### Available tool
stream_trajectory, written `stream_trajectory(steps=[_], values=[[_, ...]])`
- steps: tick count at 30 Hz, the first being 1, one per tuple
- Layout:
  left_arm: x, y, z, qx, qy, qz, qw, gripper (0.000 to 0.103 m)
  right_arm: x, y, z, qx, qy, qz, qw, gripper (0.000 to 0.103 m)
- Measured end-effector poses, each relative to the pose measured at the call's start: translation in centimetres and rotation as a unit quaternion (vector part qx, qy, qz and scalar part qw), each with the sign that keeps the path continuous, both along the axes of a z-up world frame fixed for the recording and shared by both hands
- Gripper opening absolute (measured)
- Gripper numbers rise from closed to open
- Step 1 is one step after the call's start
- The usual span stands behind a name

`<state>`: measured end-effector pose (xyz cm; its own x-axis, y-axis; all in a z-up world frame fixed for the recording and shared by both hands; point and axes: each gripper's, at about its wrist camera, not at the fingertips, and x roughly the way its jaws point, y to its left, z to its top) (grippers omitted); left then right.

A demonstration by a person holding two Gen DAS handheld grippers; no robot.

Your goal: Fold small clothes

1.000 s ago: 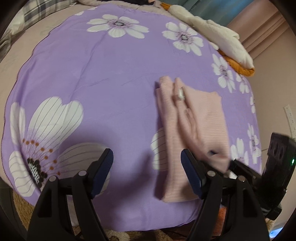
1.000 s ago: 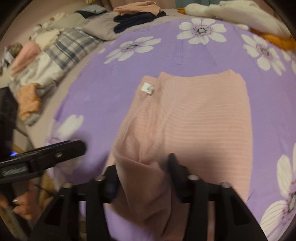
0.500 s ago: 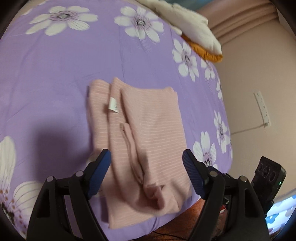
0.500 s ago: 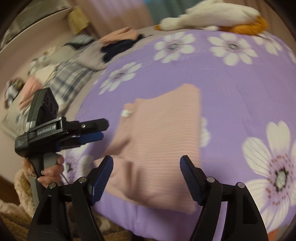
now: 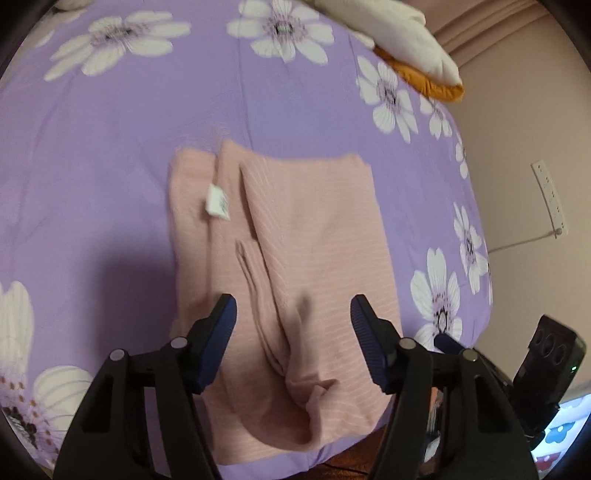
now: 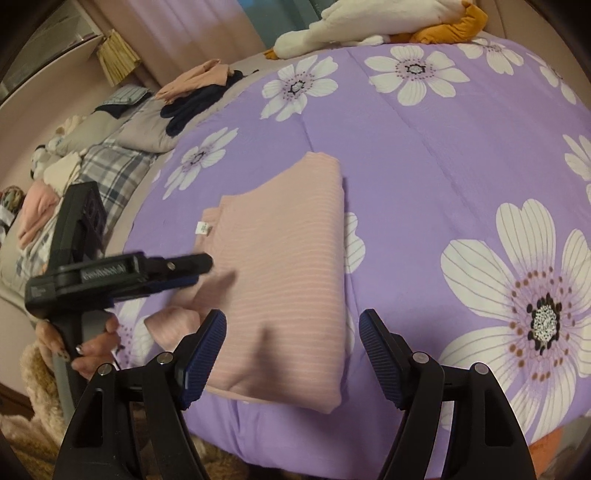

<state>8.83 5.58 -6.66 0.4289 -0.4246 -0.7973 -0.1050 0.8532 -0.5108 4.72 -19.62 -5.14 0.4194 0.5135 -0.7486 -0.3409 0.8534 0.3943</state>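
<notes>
A pink ribbed garment (image 5: 306, 236) lies folded lengthwise on the purple flowered quilt (image 5: 110, 147), with a white label (image 5: 217, 201) showing near its far left. Its near end is bunched at the bed's edge. My left gripper (image 5: 293, 332) is open and empty, hovering over the garment's near end. My right gripper (image 6: 291, 350) is open and empty, just above the garment (image 6: 280, 266) near the quilt's front edge (image 6: 406, 424). The left gripper also shows in the right wrist view (image 6: 199, 269), at the garment's left side. The right gripper's body shows in the left wrist view (image 5: 546, 373).
A white and orange plush toy (image 6: 369, 22) lies at the far edge of the bed. Piles of other clothes (image 6: 192, 88) and a plaid cloth (image 6: 107, 166) lie to the far left. A wall with a power strip (image 5: 550, 199) is on the right.
My right gripper let go of the garment's near end, opened and drew back. My left gripper swung right and closer over the garment, staying open.
</notes>
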Motion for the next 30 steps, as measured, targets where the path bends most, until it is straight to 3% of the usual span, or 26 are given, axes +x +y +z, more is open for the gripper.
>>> stream_trajectory(steps=[4, 8, 16, 17, 18, 19, 21, 24, 30], values=[[0.4, 1.2, -0.3, 0.012, 0.007, 0.014, 0.9998, 0.066, 0.1, -0.2, -0.2, 0.003, 0.002, -0.005, 1.0, 0.074], [0.9, 0.6, -1.3, -0.009, 0.023, -0.003, 0.9997, 0.064, 0.0, -0.1, -0.3, 0.005, 0.003, 0.0, 1.0, 0.074], [2.2, -1.4, -3.1, 0.02, 0.04, -0.025, 0.9987, 0.063, 0.0, -0.2, -0.3, 0.006, 0.005, -0.004, 1.0, 0.074], [2.2, -1.6, -3.2, 0.027, 0.036, -0.024, 0.9987, 0.057, 0.0, -0.2, -0.4, 0.006, 0.006, -0.003, 1.0, 0.074], [2.2, -1.8, -3.2, 0.044, 0.035, -0.022, 0.9982, 0.04, 0.0, -0.2, -0.5, 0.006, 0.007, -0.003, 1.0, 0.074], [2.0, -1.9, -3.2, 0.066, 0.03, -0.018, 0.9972, 0.035, 0.1, -0.1, -0.6, 0.005, 0.009, -0.004, 1.0, 0.074], [1.5, -1.8, -3.0, 0.069, 0.014, -0.014, 0.9974, 0.024, 0.2, -0.1, -0.9, 0.004, 0.013, -0.006, 1.0, 0.074], [0.2, -1.4, -1.6, 0.078, -0.015, 0.0, 0.9968, 0.015, 0.3, 0.1, -1.1, 0.005, 0.018, -0.005, 1.0, 0.074], [-2.1, -0.1, 1.5, 0.072, -0.057, 0.02, 0.9956, 0.012, 0.5, 0.4, -0.7, 0.004, 0.01, -0.002, 1.0, 0.074]])
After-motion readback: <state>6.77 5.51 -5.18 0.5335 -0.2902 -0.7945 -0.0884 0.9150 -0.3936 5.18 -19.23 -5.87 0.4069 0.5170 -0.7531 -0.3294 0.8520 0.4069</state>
